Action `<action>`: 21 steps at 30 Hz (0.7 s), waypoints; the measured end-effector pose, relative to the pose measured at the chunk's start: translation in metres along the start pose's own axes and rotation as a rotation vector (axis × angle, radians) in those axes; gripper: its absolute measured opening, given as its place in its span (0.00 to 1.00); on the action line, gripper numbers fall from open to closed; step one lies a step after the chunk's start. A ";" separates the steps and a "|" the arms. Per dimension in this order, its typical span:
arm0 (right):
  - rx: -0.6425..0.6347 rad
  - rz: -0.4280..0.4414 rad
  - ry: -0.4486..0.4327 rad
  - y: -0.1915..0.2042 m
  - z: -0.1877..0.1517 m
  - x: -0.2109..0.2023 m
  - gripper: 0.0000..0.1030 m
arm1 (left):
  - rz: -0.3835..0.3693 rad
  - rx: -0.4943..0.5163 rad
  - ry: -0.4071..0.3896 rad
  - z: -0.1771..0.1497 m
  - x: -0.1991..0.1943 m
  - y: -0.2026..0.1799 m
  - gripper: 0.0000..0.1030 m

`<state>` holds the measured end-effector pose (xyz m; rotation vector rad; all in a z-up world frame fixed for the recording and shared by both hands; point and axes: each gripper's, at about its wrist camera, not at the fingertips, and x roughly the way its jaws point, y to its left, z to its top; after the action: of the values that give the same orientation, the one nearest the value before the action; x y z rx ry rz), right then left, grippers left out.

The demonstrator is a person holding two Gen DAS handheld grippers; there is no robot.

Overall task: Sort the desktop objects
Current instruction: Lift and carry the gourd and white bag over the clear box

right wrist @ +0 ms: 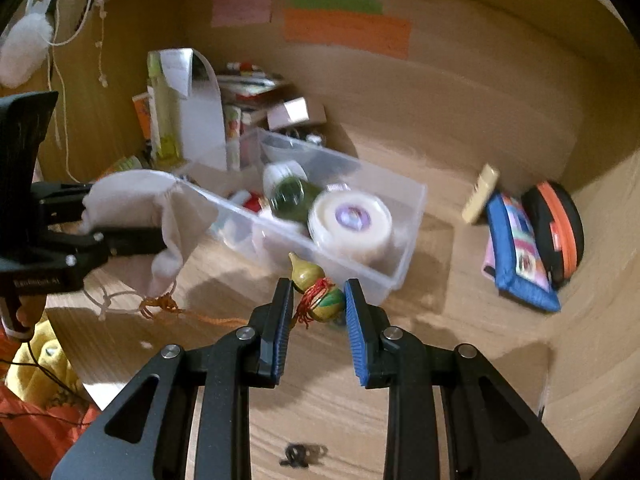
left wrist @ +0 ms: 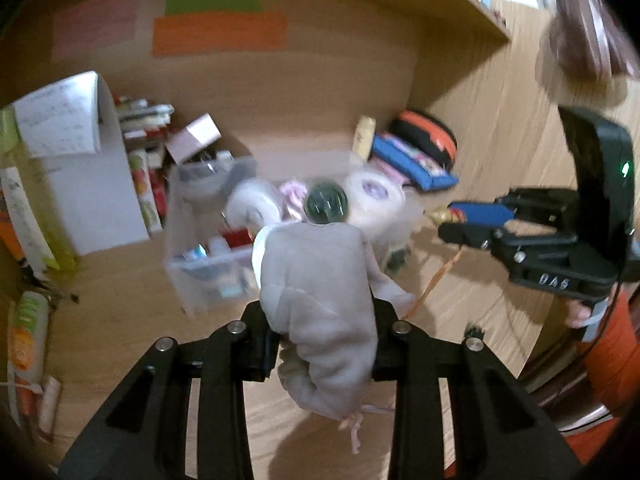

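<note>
Left wrist view showed your left gripper (left wrist: 320,336) pinching a grey cloth pouch (left wrist: 320,292) above the desk (left wrist: 120,300); your right gripper (right wrist: 320,320) pinched a small gourd charm (right wrist: 318,294) beside the clear box (right wrist: 404,216).

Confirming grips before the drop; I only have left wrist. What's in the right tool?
Observer: A small yellow-green gourd charm wound with red thread, pinched between the blue pads of the right tool.
Operator: Pouch strings snagged on the bin?
Observer: Doesn't look like it. In the right wrist view the white drawstring of the grey pouch trails down to the desk, well left of the clear bin.
</note>
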<state>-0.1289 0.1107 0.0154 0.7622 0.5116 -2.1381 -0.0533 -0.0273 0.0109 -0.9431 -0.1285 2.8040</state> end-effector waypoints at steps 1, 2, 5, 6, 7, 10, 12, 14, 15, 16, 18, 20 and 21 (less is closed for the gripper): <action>-0.004 0.004 -0.007 0.001 0.003 0.000 0.23 | 0.005 -0.002 -0.013 0.004 -0.002 0.002 0.32; -0.008 0.009 -0.016 0.003 0.007 0.000 0.23 | 0.014 -0.004 -0.025 0.008 -0.005 0.004 0.32; -0.015 0.018 -0.036 0.007 0.020 0.004 0.23 | 0.038 -0.012 -0.063 0.025 -0.013 0.014 0.32; -0.013 0.022 -0.041 0.007 0.025 0.006 0.23 | 0.042 -0.015 -0.070 0.029 -0.013 0.017 0.32; -0.011 0.026 -0.043 0.007 0.028 0.008 0.23 | 0.050 -0.020 -0.079 0.034 -0.012 0.020 0.32; -0.007 0.031 -0.052 0.006 0.041 0.018 0.23 | 0.076 -0.032 -0.094 0.047 -0.009 0.030 0.32; 0.001 0.030 -0.051 0.003 0.048 0.025 0.23 | 0.087 -0.036 -0.087 0.056 -0.001 0.036 0.32; 0.000 0.020 -0.043 -0.001 0.054 0.035 0.23 | 0.100 -0.044 -0.078 0.063 0.006 0.042 0.32; 0.003 0.012 -0.036 -0.004 0.059 0.041 0.23 | 0.114 -0.049 -0.079 0.066 0.012 0.046 0.32; 0.008 0.011 -0.031 -0.008 0.063 0.046 0.23 | 0.122 -0.054 -0.079 0.069 0.016 0.049 0.32; 0.028 0.012 -0.029 -0.016 0.070 0.054 0.23 | 0.132 -0.068 -0.072 0.074 0.027 0.055 0.32; 0.045 0.009 -0.031 -0.022 0.076 0.061 0.23 | 0.129 -0.080 -0.058 0.078 0.038 0.060 0.32; 0.057 0.006 -0.031 -0.026 0.079 0.066 0.23 | 0.126 -0.087 -0.050 0.079 0.044 0.063 0.32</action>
<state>-0.2103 0.0446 0.0328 0.7601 0.4333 -2.1636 -0.1445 -0.0822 0.0386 -0.9315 -0.2067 2.9609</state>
